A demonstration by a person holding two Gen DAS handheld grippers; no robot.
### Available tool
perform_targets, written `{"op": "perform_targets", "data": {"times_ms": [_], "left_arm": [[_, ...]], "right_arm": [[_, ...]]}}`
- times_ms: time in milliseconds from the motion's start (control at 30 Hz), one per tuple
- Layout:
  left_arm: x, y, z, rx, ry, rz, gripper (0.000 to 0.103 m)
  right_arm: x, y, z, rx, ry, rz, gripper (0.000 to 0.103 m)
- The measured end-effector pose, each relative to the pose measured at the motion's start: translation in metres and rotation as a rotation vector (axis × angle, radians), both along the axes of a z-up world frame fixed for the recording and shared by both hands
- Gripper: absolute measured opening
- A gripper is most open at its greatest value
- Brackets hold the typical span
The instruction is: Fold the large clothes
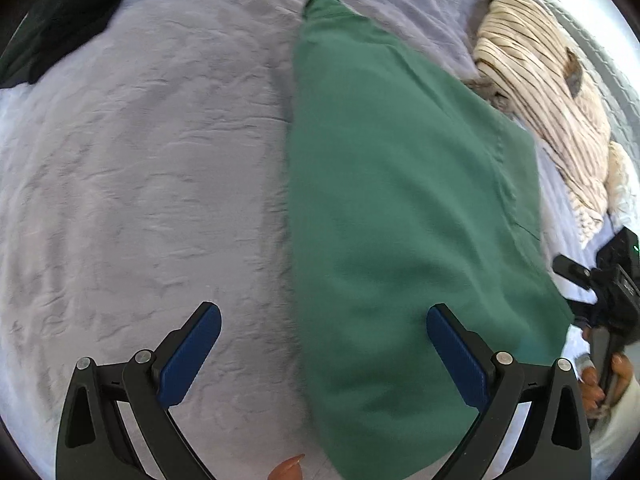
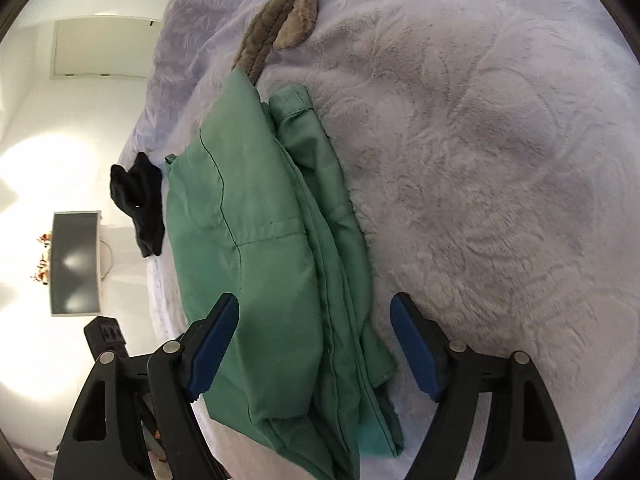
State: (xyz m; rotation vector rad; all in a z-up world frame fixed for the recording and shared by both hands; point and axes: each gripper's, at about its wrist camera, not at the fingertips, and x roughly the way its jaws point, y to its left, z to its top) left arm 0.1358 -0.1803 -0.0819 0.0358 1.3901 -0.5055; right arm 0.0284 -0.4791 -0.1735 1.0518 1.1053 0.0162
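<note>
Both your tools, left tool (image 1: 323, 354) and right tool (image 2: 315, 346), stand apart above the green garment (image 2: 264, 264); it lies folded lengthwise, one cross fold probably remains.

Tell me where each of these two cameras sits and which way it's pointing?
Left wrist: rides the left gripper, looking down along its open blue-padded fingers at the folded green fabric garment on the lilac plush blanket; a fingertip shows below.
Right wrist: rides the right gripper, fingers open astride the same garment's layered edge.
Shared: garment, blanket, cream striped cloth.
</note>
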Motion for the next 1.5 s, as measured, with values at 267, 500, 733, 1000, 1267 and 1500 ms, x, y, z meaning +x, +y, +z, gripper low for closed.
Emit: {"op": "perform_targets", "data": {"times_ms": [267,500,733,1000,1267,1500], "left_arm": [[0.012,-0.003,-0.022,-0.087,0.102,0.027,0.103],[0.022,-0.011,-0.036,-0.184,0.184,0.042,0.103],[0.017,-0.033,-0.051,-0.188,0.212,-0.028,0.103],[0.011,-0.029,-0.033,-0.197,0.149,-0.025,0.078],[0.007,-0.012,0.001,-0.272,0.106,-0.046,0.058],[-0.009,0.007,0.029,-0.308,0.081,-0.069,0.057]], "right_arm": [[0.034,-0.017,-0.014,0.074,-0.039,0.007,0.081],[0.068,-0.013,-0.020,0.106,-0.067,0.074,0.084],[0.084,-0.009,-0.031,0.129,-0.072,0.091,0.085],[0.075,-0.008,-0.024,0.134,-0.091,0.065,0.028],[0.063,-0.006,-0.006,0.285,-0.187,0.031,0.023],[0.056,0.012,0.011,0.355,-0.211,0.011,0.023]]}}
